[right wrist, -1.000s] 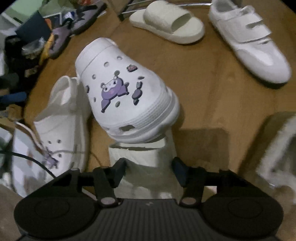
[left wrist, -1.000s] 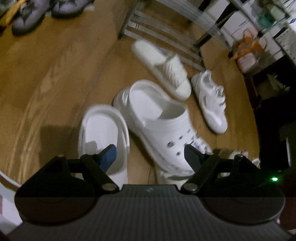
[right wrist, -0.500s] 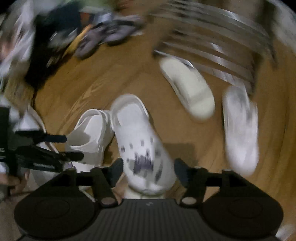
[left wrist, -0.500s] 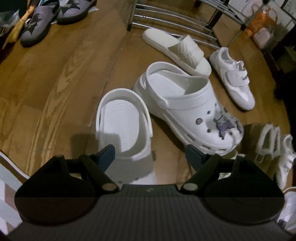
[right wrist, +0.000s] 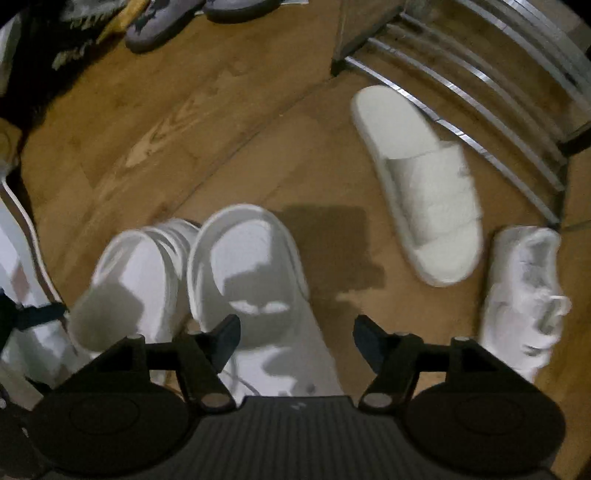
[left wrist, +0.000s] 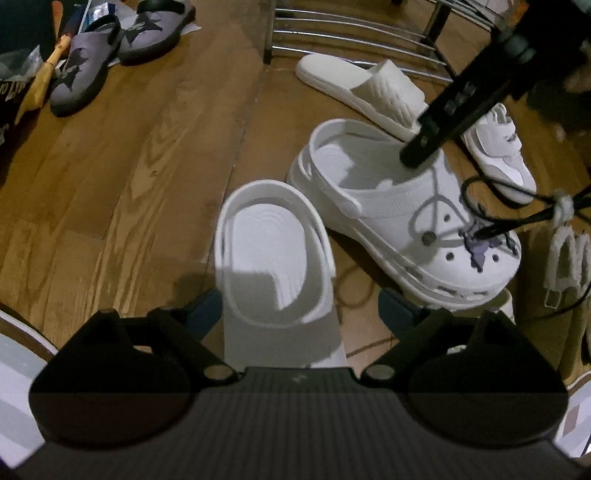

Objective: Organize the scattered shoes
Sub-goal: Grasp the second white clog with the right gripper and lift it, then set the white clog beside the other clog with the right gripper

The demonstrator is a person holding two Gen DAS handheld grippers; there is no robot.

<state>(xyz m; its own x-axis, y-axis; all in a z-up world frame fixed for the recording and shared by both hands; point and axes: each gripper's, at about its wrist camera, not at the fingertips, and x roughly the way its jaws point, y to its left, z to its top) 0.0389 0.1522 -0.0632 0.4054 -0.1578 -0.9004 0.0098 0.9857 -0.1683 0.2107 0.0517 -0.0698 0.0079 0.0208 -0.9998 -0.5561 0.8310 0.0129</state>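
The left gripper (left wrist: 297, 308) is pointing steeply down at the wooden floor (left wrist: 147, 166), its fingers standing wide apart astride the heel end of a plain clog (left wrist: 271, 258) without pressing on it. The jaws have just been opening further. The right gripper (right wrist: 295, 334) is aiming straight down, fingers apart, over the charm clog (right wrist: 255, 280); its jaws have also just been opening, and the clog below them is lying loose on the floor. In the left view, one black finger (left wrist: 424, 147) of the right gripper is hanging at the charm clog's (left wrist: 406, 214) opening.

Compared with a second ago, the charm clog is no longer propped up on its toe; it is sitting flat beside the plain clog, heels toward the rack (left wrist: 351, 33). The right view is now looking down into both clogs instead of at the purple charm (left wrist: 484, 251). The slide (left wrist: 369, 88) and sneaker (left wrist: 498, 155) are lying where they were, near the rack.
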